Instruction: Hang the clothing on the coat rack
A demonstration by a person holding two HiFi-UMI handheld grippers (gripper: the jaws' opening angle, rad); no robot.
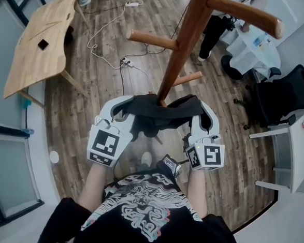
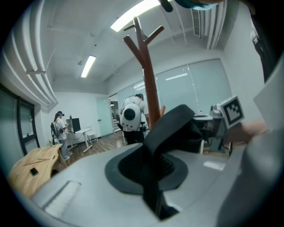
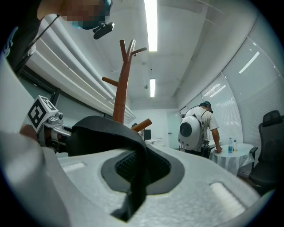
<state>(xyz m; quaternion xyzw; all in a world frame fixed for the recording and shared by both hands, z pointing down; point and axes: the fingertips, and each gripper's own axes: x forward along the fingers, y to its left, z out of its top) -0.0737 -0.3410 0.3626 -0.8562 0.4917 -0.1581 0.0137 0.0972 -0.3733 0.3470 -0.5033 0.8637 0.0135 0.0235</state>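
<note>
The person's shirt (image 1: 143, 217) fills the bottom of the head view. The rack (image 1: 185, 38) rises just beyond it. The dark garment (image 1: 159, 110) sags between both tools, close by the rack's post; whether it touches the post is unclear. The left tool (image 2: 151, 168) and the right tool (image 3: 135, 170) are each pinched tight on a fold of it. It looks light, soft and limp, likely to droop, so a hold near a collar or loop would suit. What kind of garment it is, which edge is held, and the rack's foot are all hidden.
</note>
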